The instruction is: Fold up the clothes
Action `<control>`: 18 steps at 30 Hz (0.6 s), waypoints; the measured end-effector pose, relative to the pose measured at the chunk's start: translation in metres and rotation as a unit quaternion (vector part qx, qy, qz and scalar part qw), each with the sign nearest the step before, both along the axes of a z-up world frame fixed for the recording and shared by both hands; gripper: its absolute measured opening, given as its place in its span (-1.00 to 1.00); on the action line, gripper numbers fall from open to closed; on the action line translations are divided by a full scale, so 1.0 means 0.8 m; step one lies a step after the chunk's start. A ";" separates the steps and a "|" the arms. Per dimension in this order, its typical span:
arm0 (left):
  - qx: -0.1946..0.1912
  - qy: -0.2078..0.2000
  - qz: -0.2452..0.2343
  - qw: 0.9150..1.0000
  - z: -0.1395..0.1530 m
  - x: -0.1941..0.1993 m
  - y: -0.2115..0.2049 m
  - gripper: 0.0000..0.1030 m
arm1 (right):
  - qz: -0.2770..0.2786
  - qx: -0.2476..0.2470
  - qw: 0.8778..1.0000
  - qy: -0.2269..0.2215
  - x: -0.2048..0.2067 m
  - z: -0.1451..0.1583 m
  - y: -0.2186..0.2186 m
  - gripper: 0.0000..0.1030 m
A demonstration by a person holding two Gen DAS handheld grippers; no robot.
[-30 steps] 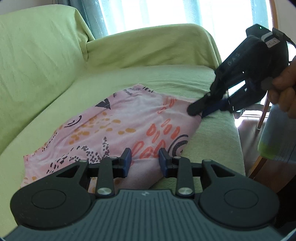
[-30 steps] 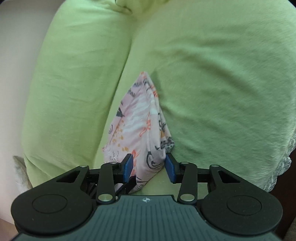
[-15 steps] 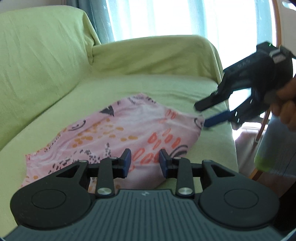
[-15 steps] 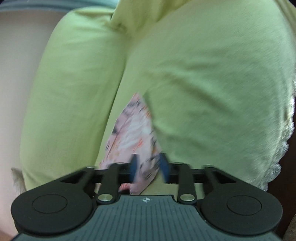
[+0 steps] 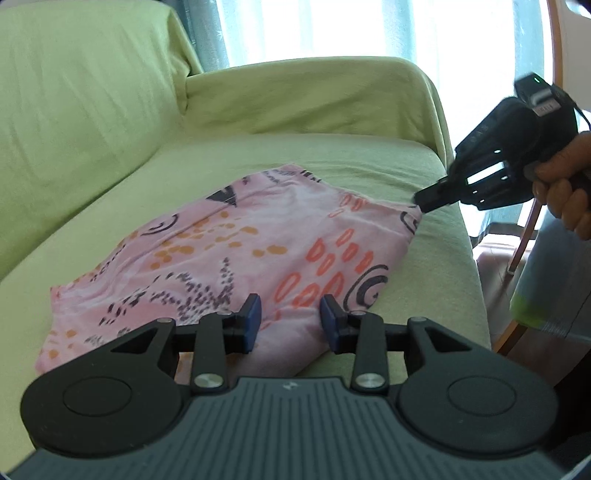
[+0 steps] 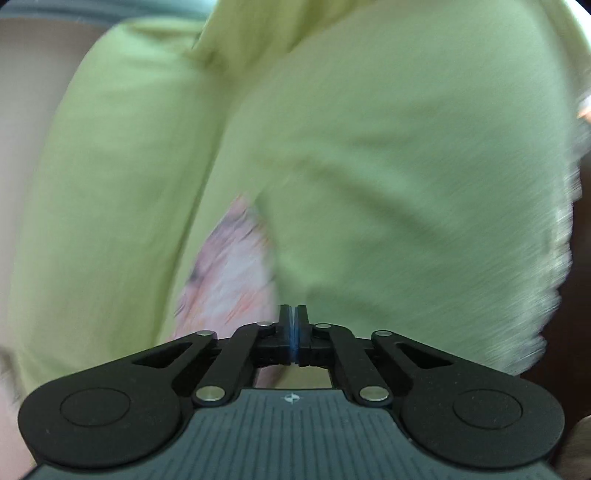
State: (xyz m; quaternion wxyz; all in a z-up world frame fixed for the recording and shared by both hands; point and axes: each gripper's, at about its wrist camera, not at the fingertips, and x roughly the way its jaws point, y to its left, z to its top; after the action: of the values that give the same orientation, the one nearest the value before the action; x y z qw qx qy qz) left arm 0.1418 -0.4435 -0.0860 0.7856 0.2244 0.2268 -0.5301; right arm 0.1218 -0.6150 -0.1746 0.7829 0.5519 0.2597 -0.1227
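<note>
A pink patterned garment (image 5: 236, 251) lies folded flat on the green sofa seat (image 5: 332, 155). My left gripper (image 5: 290, 317) is open and hovers over the garment's near edge, touching nothing. My right gripper (image 5: 421, 201) is shut at the garment's far right corner, and it appears to pinch that corner. In the blurred right wrist view my right gripper (image 6: 293, 317) has its pads pressed together, with the pink garment (image 6: 229, 280) just left of them; the pinched cloth itself is not clear there.
The sofa backrest (image 5: 74, 92) rises on the left and an armrest (image 5: 314, 92) at the far end. The seat's front edge (image 5: 469, 266) drops off at right. A wooden chair leg (image 5: 524, 236) and bright window curtains (image 5: 332, 29) stand beyond.
My right gripper went from open to shut and moved onto the garment's far right corner. The left gripper stayed open and nearly still.
</note>
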 end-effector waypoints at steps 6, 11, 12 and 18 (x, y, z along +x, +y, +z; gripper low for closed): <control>-0.017 -0.017 0.049 0.999 0.019 0.007 0.037 -0.38 | 0.050 -0.101 0.993 -0.040 -0.007 0.037 0.018 -0.71; -0.002 0.016 0.088 0.996 0.002 0.036 0.073 -0.38 | 0.189 -0.164 0.965 -0.073 0.044 0.051 0.091 -0.45; -0.004 0.017 0.091 0.996 0.001 0.039 0.081 -0.36 | 0.217 -0.177 0.957 -0.074 0.056 0.053 0.107 -0.45; 0.006 0.023 0.106 0.994 0.004 0.063 0.123 -0.14 | 0.259 -0.252 0.932 -0.002 0.092 0.042 0.131 -1.00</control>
State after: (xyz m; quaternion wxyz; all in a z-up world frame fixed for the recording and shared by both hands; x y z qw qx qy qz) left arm 0.1924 -0.3451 -0.0827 0.8307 0.1915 0.2699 -0.4477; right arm 0.1955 -0.5105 -0.1410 0.9012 0.2503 0.3530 0.0242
